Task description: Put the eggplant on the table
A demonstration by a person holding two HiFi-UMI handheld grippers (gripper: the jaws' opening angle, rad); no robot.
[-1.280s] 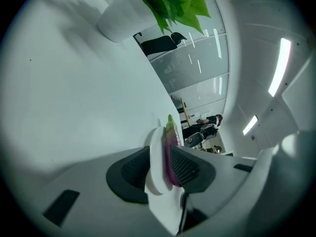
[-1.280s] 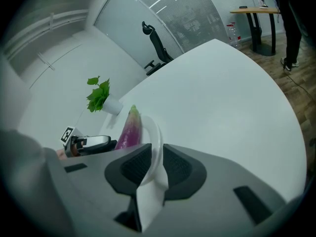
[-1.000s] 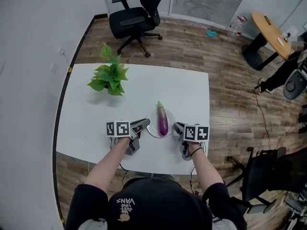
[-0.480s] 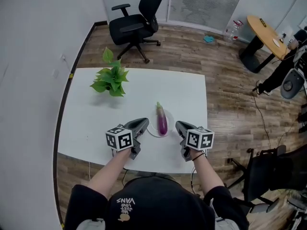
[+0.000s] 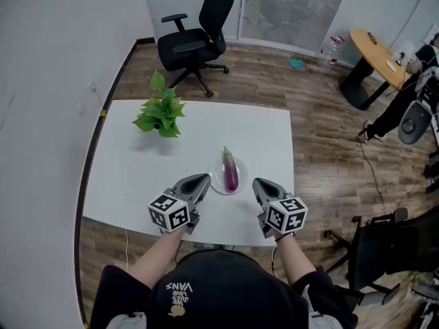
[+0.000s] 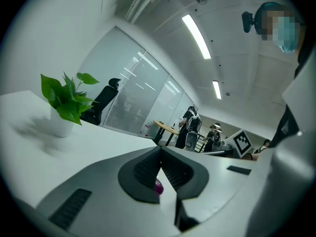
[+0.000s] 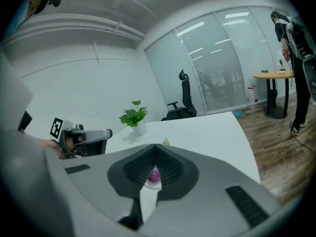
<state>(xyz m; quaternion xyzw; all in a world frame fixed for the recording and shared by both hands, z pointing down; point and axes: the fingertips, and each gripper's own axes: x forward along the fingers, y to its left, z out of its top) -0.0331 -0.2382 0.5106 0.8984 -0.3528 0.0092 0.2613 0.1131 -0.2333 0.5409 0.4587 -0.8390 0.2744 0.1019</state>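
Observation:
A purple eggplant (image 5: 232, 171) with a green stem lies on a small white plate (image 5: 217, 179) near the front edge of the white table (image 5: 137, 177). My left gripper (image 5: 204, 179) hovers just left of the plate and my right gripper (image 5: 257, 182) just right of it, both above the table and touching nothing. In the left gripper view the left gripper (image 6: 160, 151) is shut and empty, with a bit of eggplant (image 6: 158, 186) showing below the tips. The right gripper (image 7: 156, 147) is likewise shut and empty, with the eggplant (image 7: 154, 175) beyond it.
A potted green plant (image 5: 161, 110) stands at the table's far left. Behind the table is a black office chair (image 5: 195, 36). A round wooden table (image 5: 376, 50) and a person (image 5: 405, 101) are at the far right, another chair (image 5: 374, 249) at the near right.
Both grippers have risen off the table toward the camera and rolled, so their marker cubes look larger. The eggplant and plate have not moved.

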